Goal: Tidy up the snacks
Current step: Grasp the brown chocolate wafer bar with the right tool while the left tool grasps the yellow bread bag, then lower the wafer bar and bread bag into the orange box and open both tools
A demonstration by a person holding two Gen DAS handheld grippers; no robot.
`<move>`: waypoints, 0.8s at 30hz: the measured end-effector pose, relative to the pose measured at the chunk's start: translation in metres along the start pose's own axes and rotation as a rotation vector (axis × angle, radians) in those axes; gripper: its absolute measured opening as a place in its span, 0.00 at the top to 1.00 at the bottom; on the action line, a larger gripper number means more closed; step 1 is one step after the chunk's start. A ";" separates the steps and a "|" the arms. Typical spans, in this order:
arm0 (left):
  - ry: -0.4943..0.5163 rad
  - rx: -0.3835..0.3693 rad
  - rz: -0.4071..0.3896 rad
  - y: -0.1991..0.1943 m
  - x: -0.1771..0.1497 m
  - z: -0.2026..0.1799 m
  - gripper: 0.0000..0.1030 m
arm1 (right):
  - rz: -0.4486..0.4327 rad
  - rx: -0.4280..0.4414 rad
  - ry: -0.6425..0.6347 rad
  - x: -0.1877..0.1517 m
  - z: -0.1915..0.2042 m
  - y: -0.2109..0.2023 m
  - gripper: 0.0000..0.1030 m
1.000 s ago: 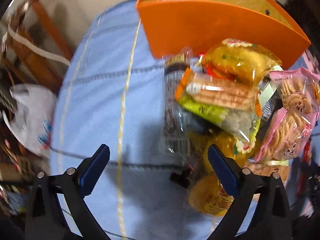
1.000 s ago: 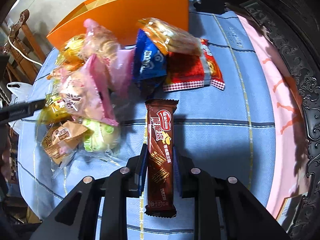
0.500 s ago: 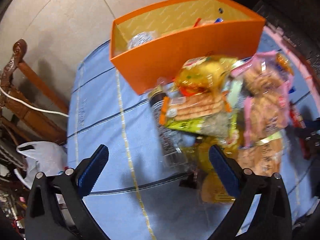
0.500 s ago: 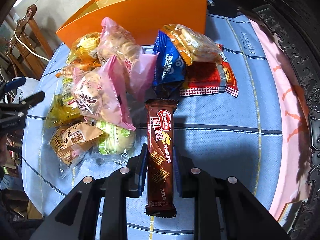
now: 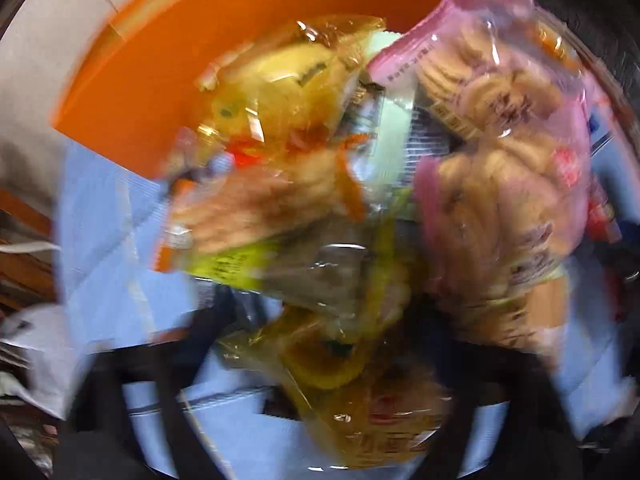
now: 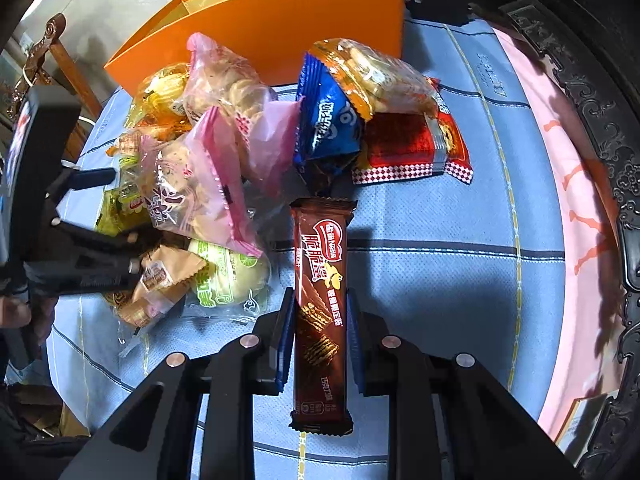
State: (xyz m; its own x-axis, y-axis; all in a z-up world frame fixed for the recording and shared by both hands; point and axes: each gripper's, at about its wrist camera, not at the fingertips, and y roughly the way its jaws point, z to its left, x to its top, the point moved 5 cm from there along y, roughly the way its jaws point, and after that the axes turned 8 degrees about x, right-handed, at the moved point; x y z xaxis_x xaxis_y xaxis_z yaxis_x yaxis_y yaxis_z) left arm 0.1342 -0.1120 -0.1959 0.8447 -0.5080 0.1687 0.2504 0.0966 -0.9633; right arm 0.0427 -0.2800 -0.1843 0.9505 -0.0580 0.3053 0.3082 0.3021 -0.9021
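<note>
In the left wrist view, which is heavily blurred, we see the left gripper (image 5: 316, 344) low over the snack pile (image 5: 360, 208), its jaws closing with a yellow packet (image 5: 320, 360) between them; we cannot tell whether the pads press on it yet. The pile fills the centre of this view: a pink bag (image 5: 500, 160) at the right, yellow and green packets in the middle. The orange box (image 5: 160, 80) stands behind the pile, touching or just beside it. The pile rests on a blue cloth (image 5: 112, 240). In the right wrist view, we see the right gripper (image 6: 320, 336) clamped on a brown wafer bar (image 6: 320, 300). The bar runs lengthwise between the fingers, with one end toward the camera and the other pointing at the pile (image 6: 224, 160). Its far end lies just beside a blue packet (image 6: 328, 124). A red packet (image 6: 408, 148) lies to the right of the blue one, under an orange-edged cracker bag (image 6: 372, 76). The left gripper (image 6: 132, 252) enters from the left edge, with its fingers at the near left side of the pile beside a tan packet (image 6: 168, 276). The box (image 6: 280, 20) stands at the far side of the cloth (image 6: 440, 240), behind the pile.
</note>
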 end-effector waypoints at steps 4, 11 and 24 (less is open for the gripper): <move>-0.092 -0.060 0.015 -0.010 -0.011 0.015 0.64 | -0.026 0.046 0.012 0.006 0.000 -0.007 0.77; -0.354 -0.283 -0.015 -0.053 -0.058 0.062 0.64 | -0.104 0.162 -0.034 0.030 0.021 -0.039 0.77; -0.442 -0.262 -0.235 -0.138 -0.003 0.101 0.64 | -0.220 0.160 -0.134 0.080 0.054 -0.074 0.77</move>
State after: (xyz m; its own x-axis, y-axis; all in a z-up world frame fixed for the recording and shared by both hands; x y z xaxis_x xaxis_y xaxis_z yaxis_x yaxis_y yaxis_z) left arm 0.1449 -0.0377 -0.0429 0.9125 -0.0774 0.4017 0.3773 -0.2202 -0.8995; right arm 0.0942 -0.2558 -0.0772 0.8445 -0.0155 0.5354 0.4859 0.4429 -0.7535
